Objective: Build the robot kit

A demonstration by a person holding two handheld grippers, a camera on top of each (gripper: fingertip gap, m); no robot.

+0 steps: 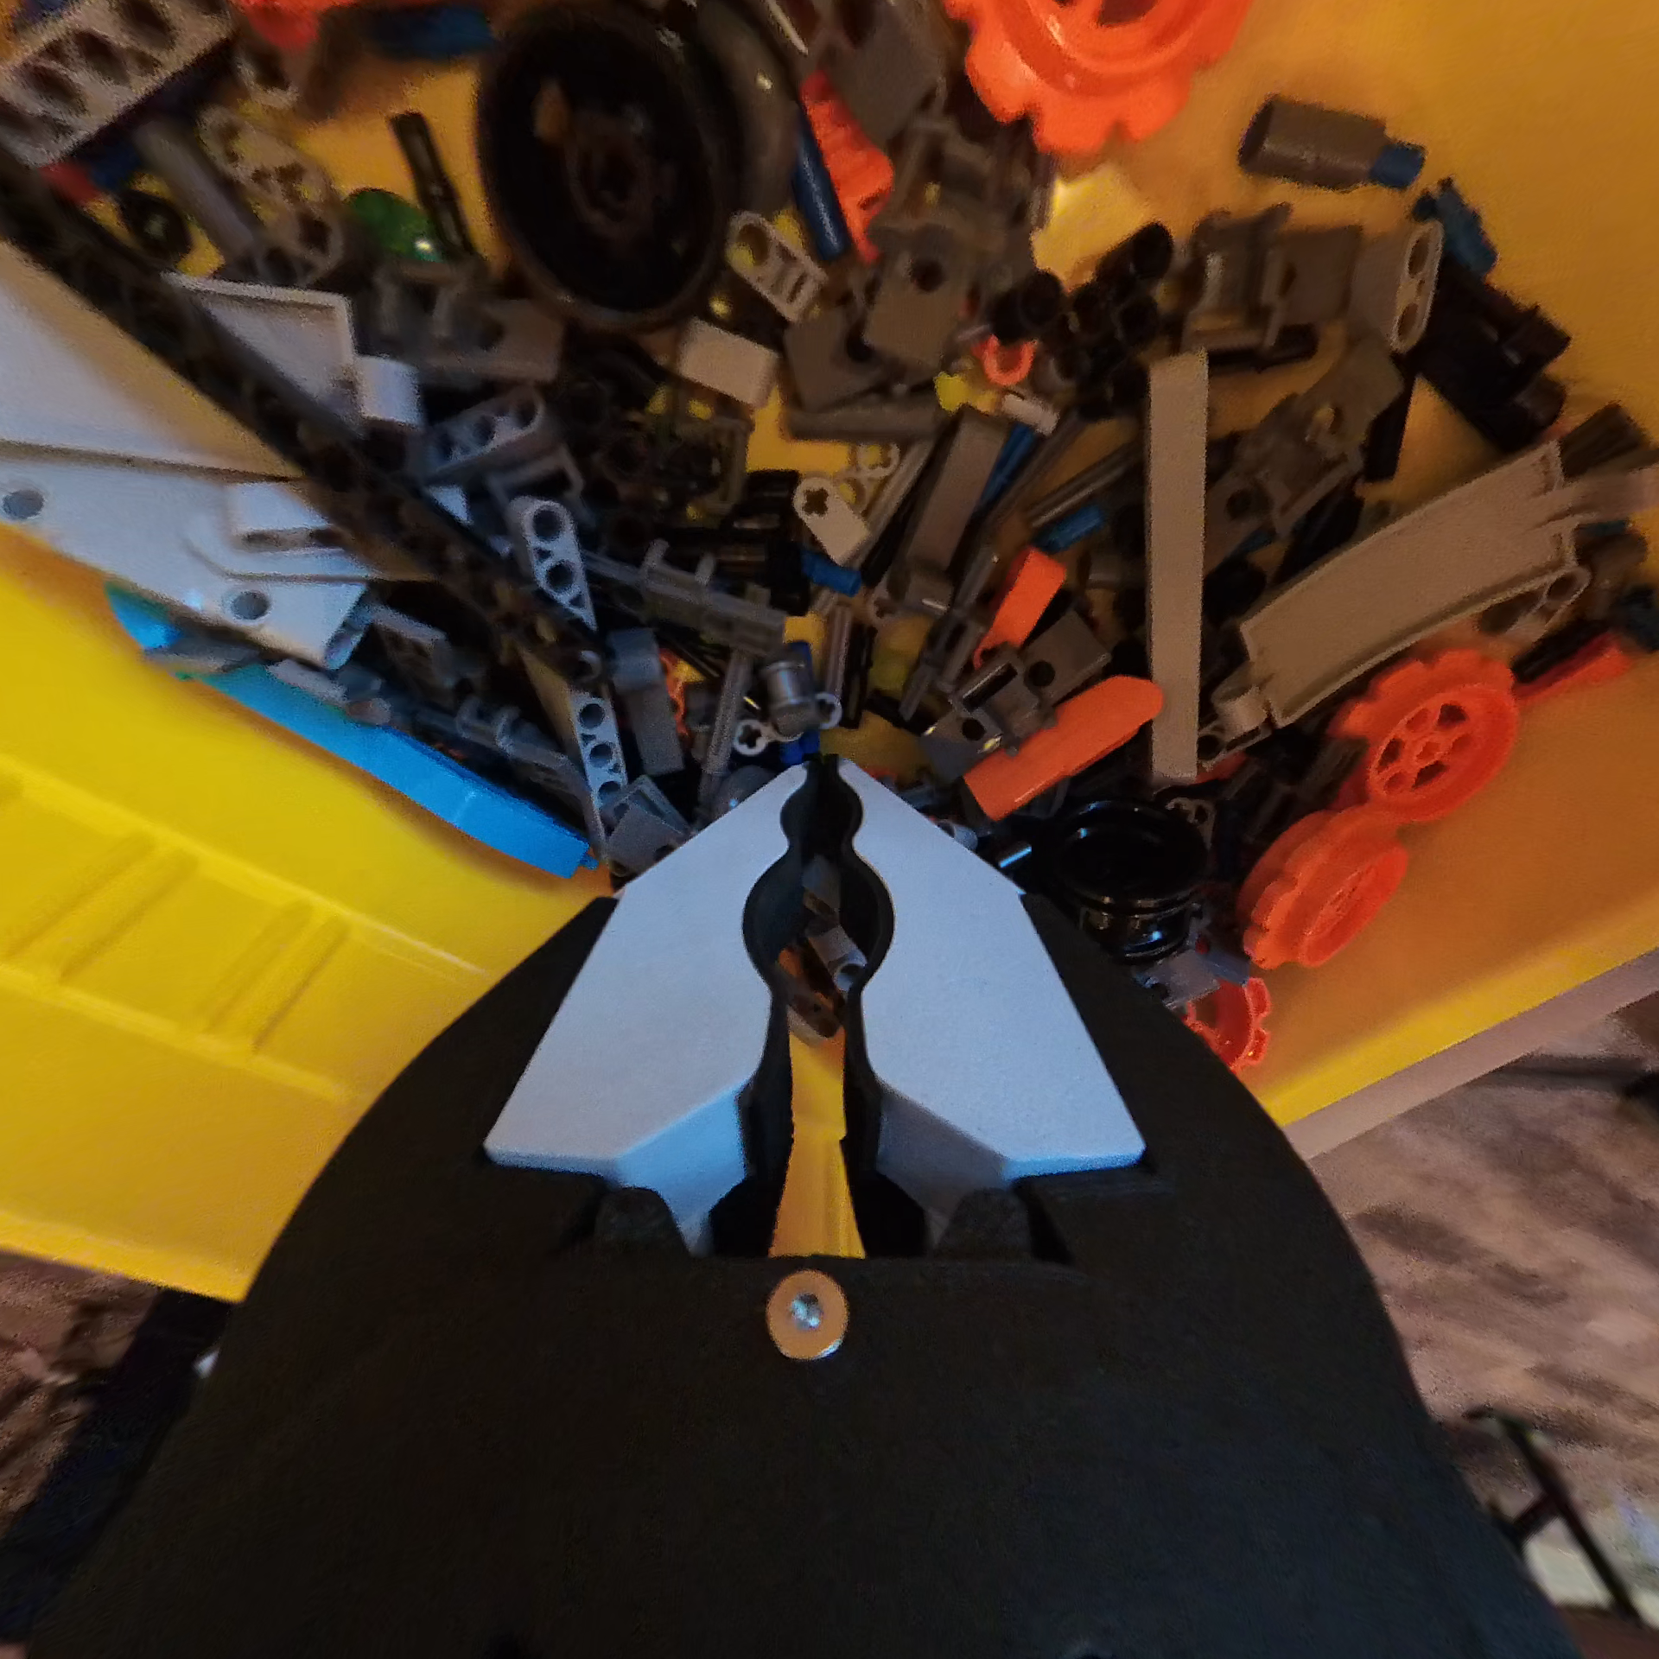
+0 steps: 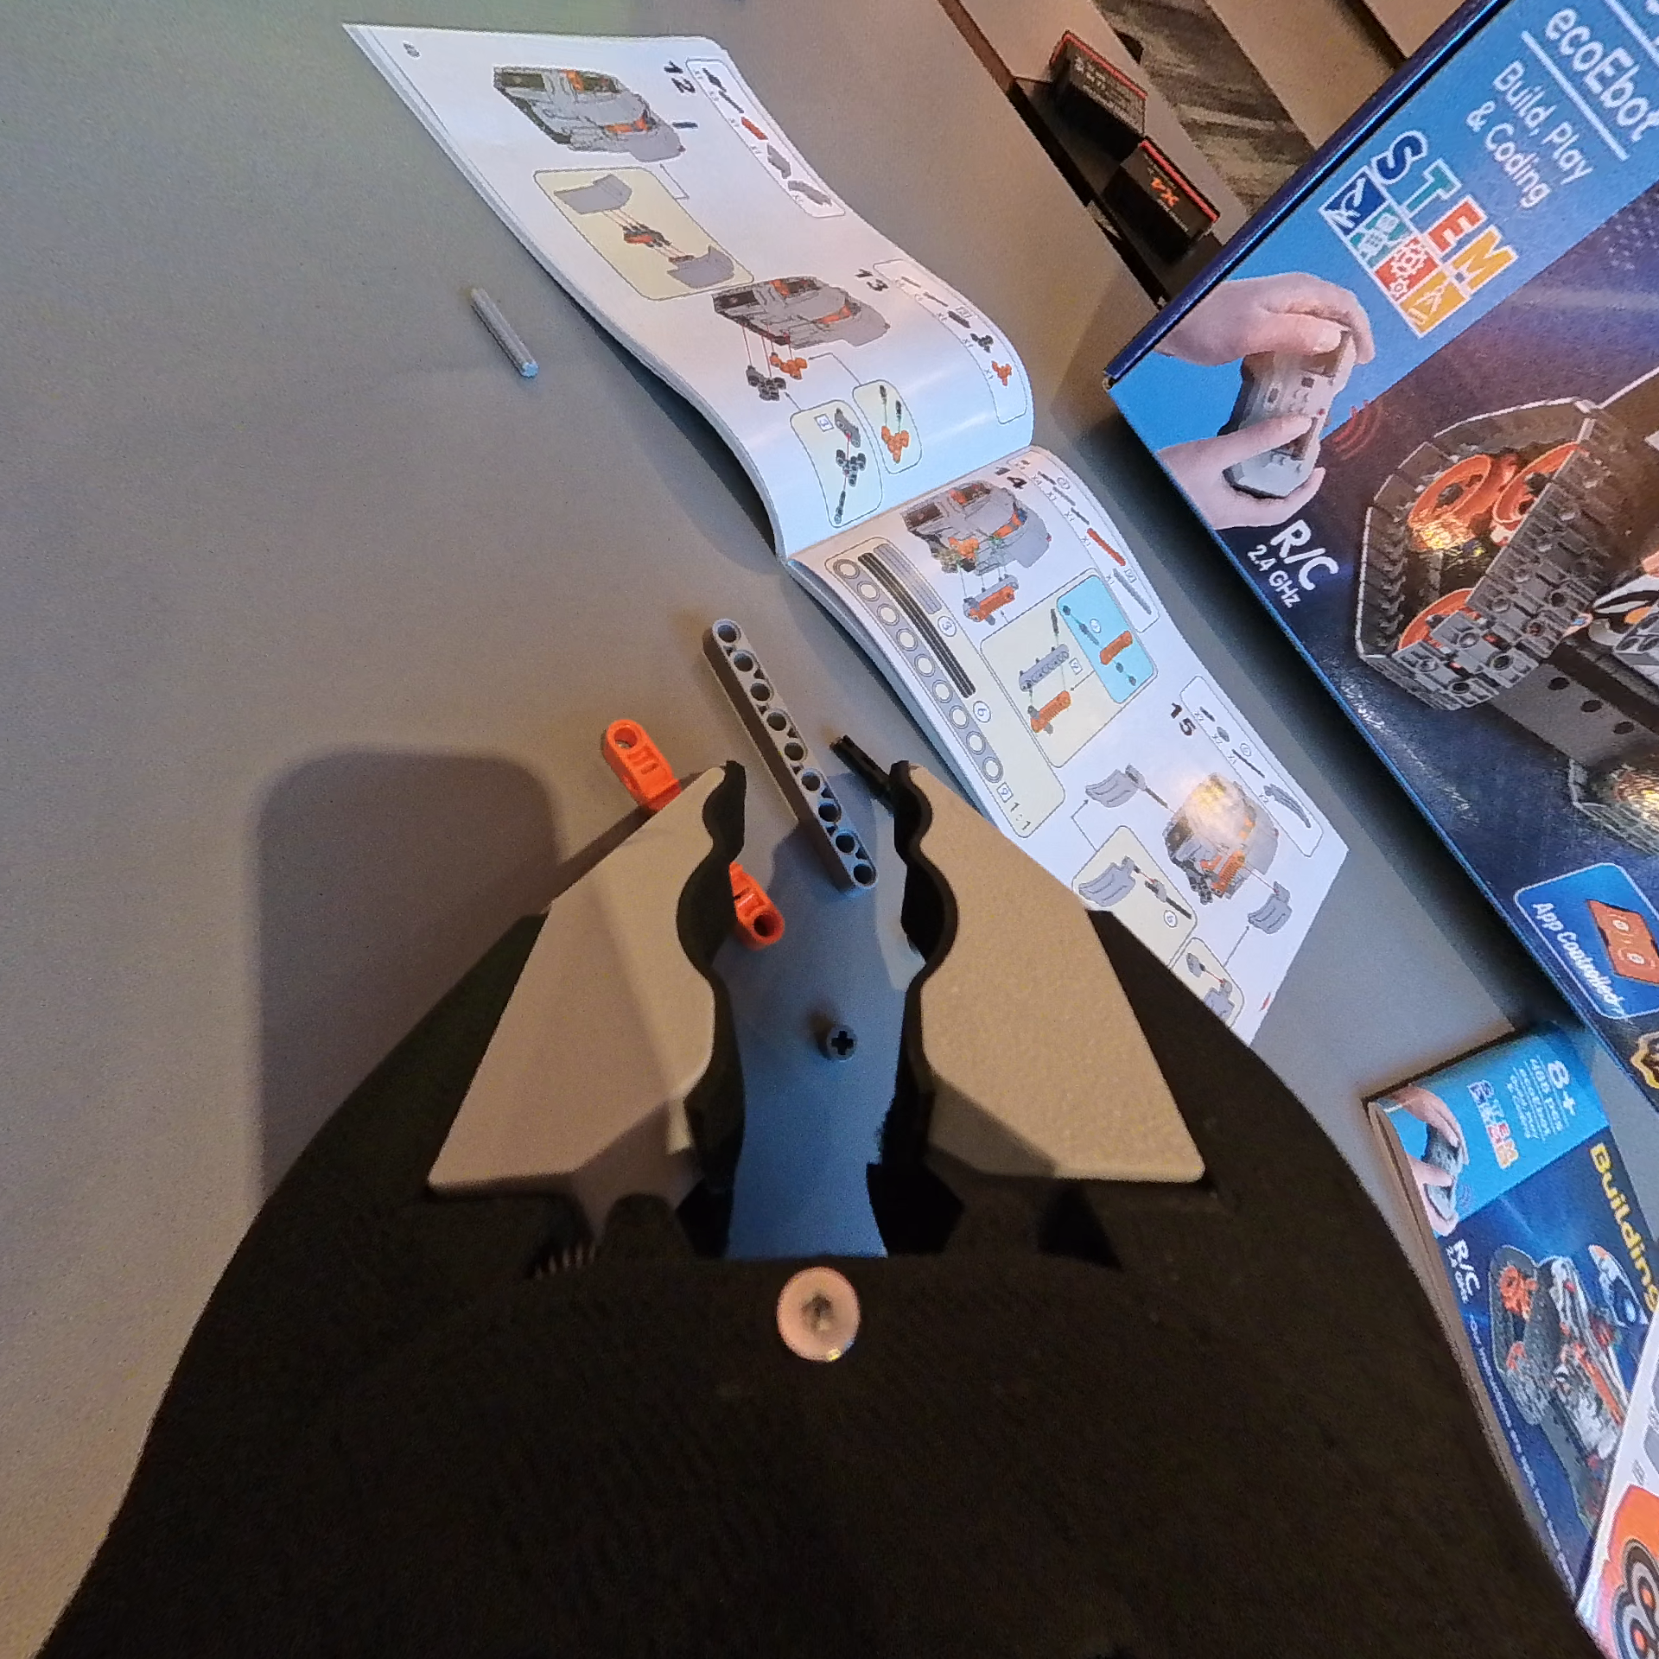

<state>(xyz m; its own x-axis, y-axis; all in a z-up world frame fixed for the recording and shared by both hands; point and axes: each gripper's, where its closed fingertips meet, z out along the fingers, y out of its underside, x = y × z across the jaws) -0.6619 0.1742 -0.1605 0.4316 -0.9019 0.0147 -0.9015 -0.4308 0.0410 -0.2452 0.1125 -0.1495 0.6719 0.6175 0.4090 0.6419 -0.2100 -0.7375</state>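
My left gripper (image 1: 821,768) is shut, its tips meeting low over a dense pile of grey, black and orange building parts (image 1: 808,539) in a yellow tray (image 1: 1481,179). A tiny dark and blue part sits right at the tips; I cannot tell whether it is pinched. My right gripper (image 2: 817,781) is open just above a grey table (image 2: 269,539). A long grey holed beam (image 2: 790,754) lies between its fingertips. An orange connector (image 2: 637,759) lies by the left finger and a second one (image 2: 754,907) between the fingers. A black pin (image 2: 857,759) lies by the right fingertip.
The tray holds a black tyre (image 1: 619,162), orange toothed wheels (image 1: 1427,732), a white panel (image 1: 135,485) and a blue piece (image 1: 431,772). On the table lie a small grey bush (image 2: 839,1041), a grey axle (image 2: 504,330), an open instruction booklet (image 2: 808,359), a blue kit box (image 2: 1481,449) and a small blue booklet (image 2: 1526,1257). About 45 cm separates my left fingertips from my right.
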